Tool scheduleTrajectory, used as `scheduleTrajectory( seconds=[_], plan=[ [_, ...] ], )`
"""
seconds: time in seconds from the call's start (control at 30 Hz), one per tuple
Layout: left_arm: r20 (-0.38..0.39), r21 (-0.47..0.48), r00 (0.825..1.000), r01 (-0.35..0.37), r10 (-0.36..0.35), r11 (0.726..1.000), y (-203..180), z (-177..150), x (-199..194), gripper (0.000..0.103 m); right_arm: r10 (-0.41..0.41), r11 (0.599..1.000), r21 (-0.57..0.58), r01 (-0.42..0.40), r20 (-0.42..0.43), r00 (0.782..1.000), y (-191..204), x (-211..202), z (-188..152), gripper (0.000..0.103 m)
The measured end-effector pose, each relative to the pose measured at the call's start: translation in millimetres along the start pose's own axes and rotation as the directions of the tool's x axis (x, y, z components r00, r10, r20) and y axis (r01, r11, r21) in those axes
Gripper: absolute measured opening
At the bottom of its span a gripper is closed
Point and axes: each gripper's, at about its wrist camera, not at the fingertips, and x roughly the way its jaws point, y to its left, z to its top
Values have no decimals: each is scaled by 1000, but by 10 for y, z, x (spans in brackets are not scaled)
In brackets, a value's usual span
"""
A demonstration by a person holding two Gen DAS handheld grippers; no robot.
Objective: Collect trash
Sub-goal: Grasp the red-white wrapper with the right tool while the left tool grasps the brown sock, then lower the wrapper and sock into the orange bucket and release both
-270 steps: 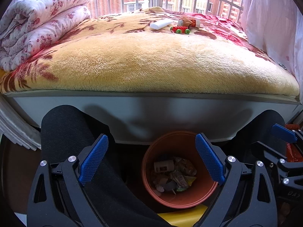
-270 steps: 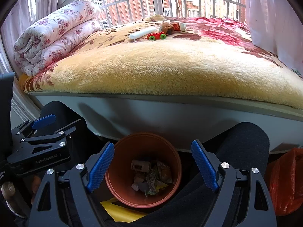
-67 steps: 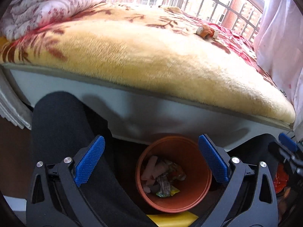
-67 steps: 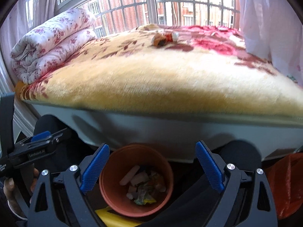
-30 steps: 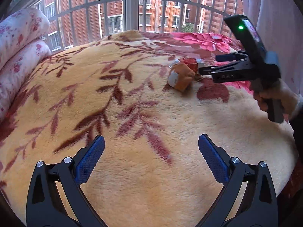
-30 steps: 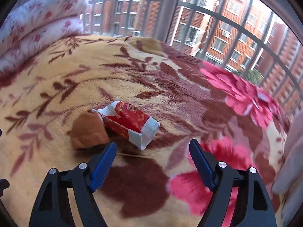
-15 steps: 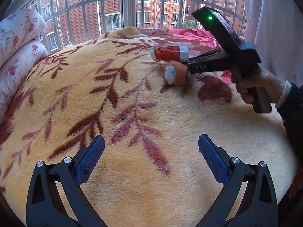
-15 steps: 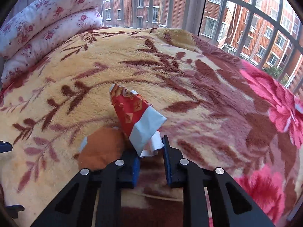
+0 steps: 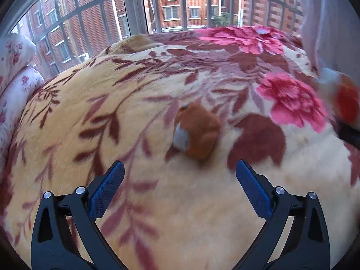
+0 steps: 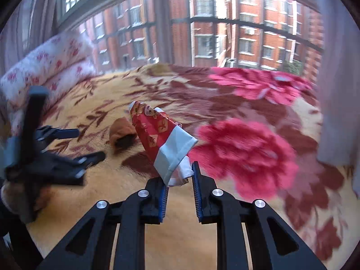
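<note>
Barred windows facing red-brick buildings back a bed covered by a plush floral blanket [image 9: 157, 202], cream with maroon leaves and pink blossoms. Right gripper [image 10: 178, 181]: jaws pressed together on the white end of a red-and-white wrapper [image 10: 160, 138], pinching it; the wrapper stands up and away from the fingertips, tilted toward the gripper's left, lifted clear of the blanket. Just beyond and to the left of the held wrapper, a brown crumpled item [image 10: 121, 132] lies on the blanket; its exact nature cannot be determined. Farther left in the right wrist view, the left gripper appears blurred, its fingers pointing toward the brown item. Left gripper [image 9: 180, 175]: jaws spread wide, holding nothing, above the blanket. Directly ahead between its blue pads [image 9: 105, 191] sits the same brown item [image 9: 198, 132], showing a grey-white end face. At the far left, a folded white quilt [image 10: 51, 60] with pink flowers rests at the bed's edge.
</note>
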Motion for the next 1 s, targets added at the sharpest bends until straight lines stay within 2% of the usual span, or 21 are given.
scheduleTrajectory(
  seconds=[0.13, 0.17, 0.2, 0.23, 0.27, 0.3, 0.33, 0.37, 0.4, 0.47, 0.57, 0.67, 0.83, 1.0],
  plan=[
    [-44, -19, 999, -32, 31, 999, -134, 275, 423, 95, -39, 997, 70, 34, 69, 997, -156, -420, -258, 20],
    [-60, -26, 998, -38, 36, 999, -148, 305, 511, 93, -43, 996, 84, 36, 78, 996, -170, -488, -300, 20],
    [-83, -37, 996, -43, 40, 998, -143, 320, 598, 85, -46, 995, 95, 38, 87, 995, -175, -541, -333, 20],
    [-98, -54, 995, -30, 25, 998, -132, 331, 661, 85, -44, 994, 107, 34, 97, 994, -167, -603, -371, 20],
    [-81, -60, 996, -27, 22, 998, -129, 336, 639, 79, -45, 993, 113, 33, 104, 994, -153, -633, -387, 20],
    [-59, -53, 998, -24, 21, 998, -135, 329, 586, 53, -46, 992, 123, 32, 115, 992, -120, -677, -406, 20],
    [-53, -50, 999, -15, 12, 999, -143, 316, 554, 47, -42, 992, 125, 27, 122, 992, -77, -704, -415, 20],
    [-46, -47, 999, -22, 19, 999, -150, 292, 511, 31, -41, 992, 123, 25, 128, 991, -25, -728, -426, 20],
    [-43, -44, 999, -34, 32, 998, -149, 262, 463, 28, -48, 992, 119, 33, 132, 990, 20, -751, -445, 20],
    [-38, -48, 999, -34, 32, 998, -126, 212, 364, 26, -74, 993, 102, 61, 135, 988, 154, -756, -460, 20],
    [-9, -72, 1000, -4, 3, 997, -11, 104, 66, 26, -51, 995, 94, 40, 129, 990, 389, -800, -503, 20],
    [32, -63, 999, 7, -5, 998, 93, -143, -421, 26, -53, 996, 84, 43, 118, 992, 630, -859, -544, 20],
    [107, -22, 994, 0, 2, 1000, 157, -882, -1339, 26, -33, 996, 85, 25, 83, 996, 1097, -1029, -720, 20],
    [81, -120, 995, 61, -51, 991, 363, -1572, -1824, 26, -1, 995, 101, -4, 52, 999, 1470, -1312, -1045, 20]
  ],
)
